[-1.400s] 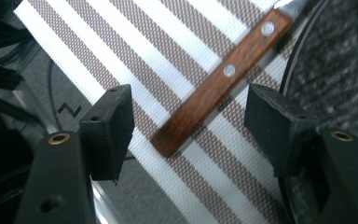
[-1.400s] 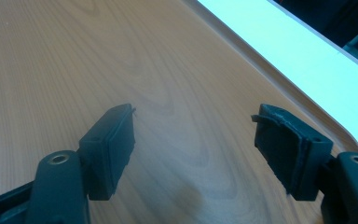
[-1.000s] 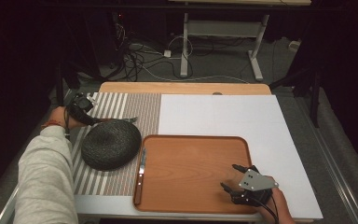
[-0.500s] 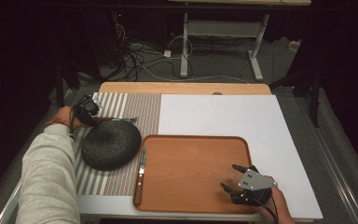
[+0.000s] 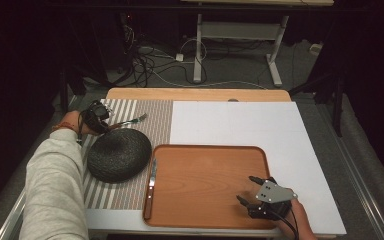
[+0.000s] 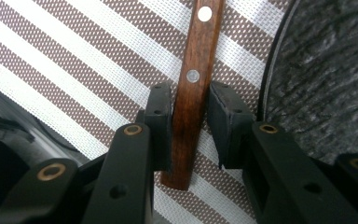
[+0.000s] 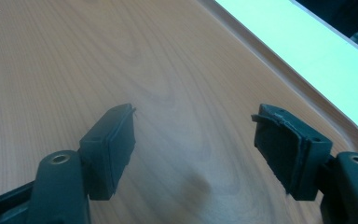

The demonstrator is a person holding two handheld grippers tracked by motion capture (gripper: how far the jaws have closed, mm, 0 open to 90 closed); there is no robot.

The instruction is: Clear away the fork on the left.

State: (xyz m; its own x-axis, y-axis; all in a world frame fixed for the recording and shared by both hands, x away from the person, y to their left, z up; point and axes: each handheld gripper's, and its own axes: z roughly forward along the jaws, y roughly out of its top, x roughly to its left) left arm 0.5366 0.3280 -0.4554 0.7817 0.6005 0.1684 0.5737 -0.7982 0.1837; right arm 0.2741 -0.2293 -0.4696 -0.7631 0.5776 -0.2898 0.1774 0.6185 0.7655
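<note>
On the striped mat (image 6: 74,70), a fork's wooden handle (image 6: 191,98) lies between the left claw's (image 6: 189,114) jaws, which have just been closing. One pad touches it; the other stands slightly off. The right claw (image 7: 193,140) hangs wide over the tray (image 7: 121,56).

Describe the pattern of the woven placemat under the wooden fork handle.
Brown and white stripes on the woven placemat, clearest in the left gripper view.

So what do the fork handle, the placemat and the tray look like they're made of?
Fork handle: dark brown wood, smooth, with visible grain and two metal rivets. Placemat: looks like woven mesh, probably vinyl or fabric, in brown and white stripes. Tray: wood-grain surface with a slight sheen, possibly laminate rather than solid wood.
</note>
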